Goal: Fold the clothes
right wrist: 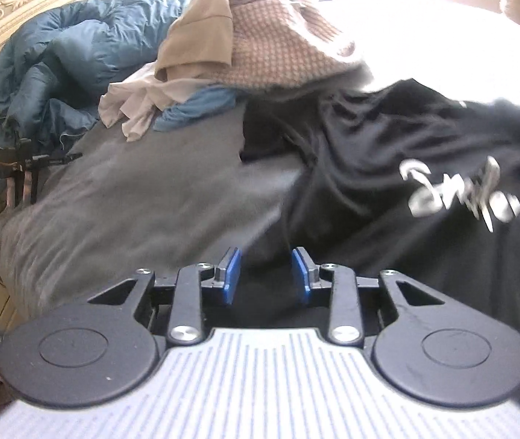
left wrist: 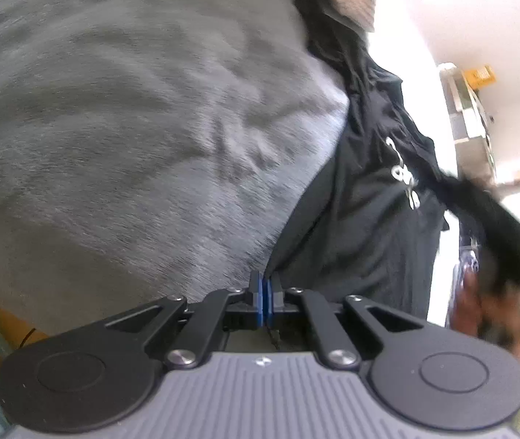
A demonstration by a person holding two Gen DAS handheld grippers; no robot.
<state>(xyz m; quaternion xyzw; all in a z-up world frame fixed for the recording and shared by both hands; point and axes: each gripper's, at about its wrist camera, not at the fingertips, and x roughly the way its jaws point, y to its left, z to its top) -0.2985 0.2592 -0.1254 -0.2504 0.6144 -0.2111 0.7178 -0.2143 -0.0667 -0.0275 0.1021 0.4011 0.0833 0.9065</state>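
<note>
Left wrist cam: my left gripper point(left wrist: 264, 292) is pinched together at the hem of the black printed cotton tee point(left wrist: 369, 197), which runs up-right over the grey fleece blanket point(left wrist: 132, 128). Right wrist cam: right gripper point(right wrist: 266, 274) pads apart w/ nothing between, tee just ahead, to the right.

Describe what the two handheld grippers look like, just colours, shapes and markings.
The left gripper and the right gripper look identical: black linkage arms with silver screws, blue rubber pads on the fingers, and two round black discs flanking a pale grey ribbed body. The left one's body carries a small light emblem at its top edge. No sleeve is clearly visible.
</note>
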